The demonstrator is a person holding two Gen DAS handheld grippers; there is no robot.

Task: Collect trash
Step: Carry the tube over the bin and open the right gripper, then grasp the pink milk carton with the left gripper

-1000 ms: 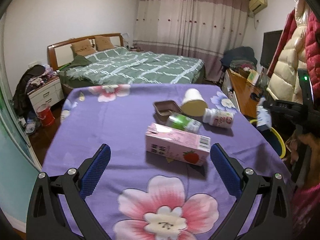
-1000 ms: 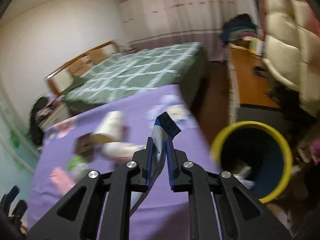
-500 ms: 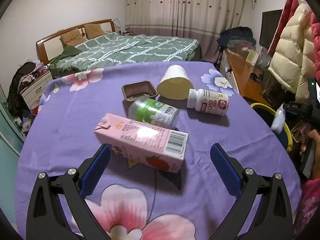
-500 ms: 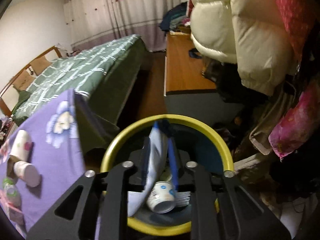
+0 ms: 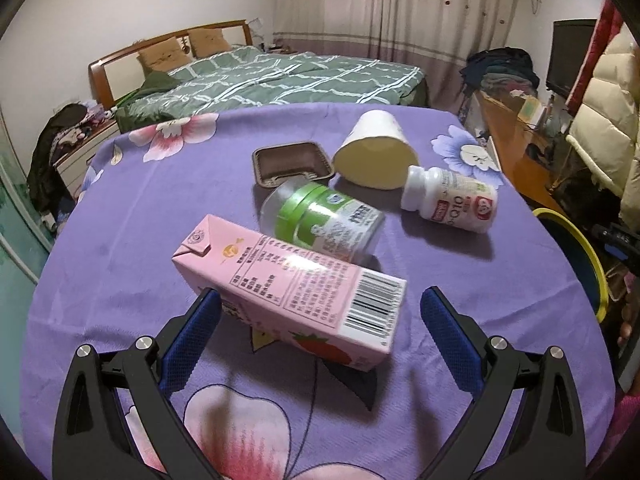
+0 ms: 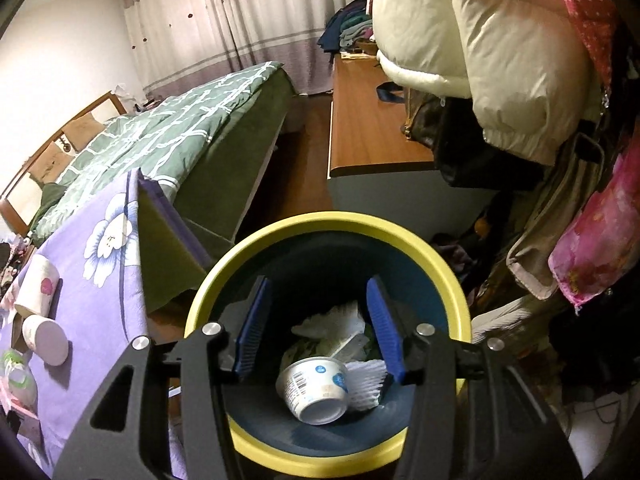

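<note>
Risk first: left gripper (image 5: 320, 320) hangs wide apart w/ the pink strawberry carton (image 5: 292, 288) between its fingers, not clamped. Carton lies skewed across the gap, one corner lifted off the purple floral cloth (image 5: 140, 216), so closing now could catch it on a diagonal and twist or squirt it out. Green-label jar (image 5: 324, 222) touches the carton's far side, prob gets nudged into the white supplement bottle (image 5: 452, 200) just beside it; both lie on their sides and could roll toward the table edge. Cloth may bunch if the fingertips drag.

Right gripper (image 6: 318, 330) also spread apart, empty, over the yellow-rimmed bin (image 6: 320, 220), which sits off the table's right edge.

Containers: bin holds a white yogurt cup (image 6: 314, 388) on its side, white crumpled wrappers, some greenish scrap; more under that, can't tell. Brown tray (image 5: 292, 162) looks empty. Paper cup (image 5: 376, 152) tipped over, inside not visible.
</note>
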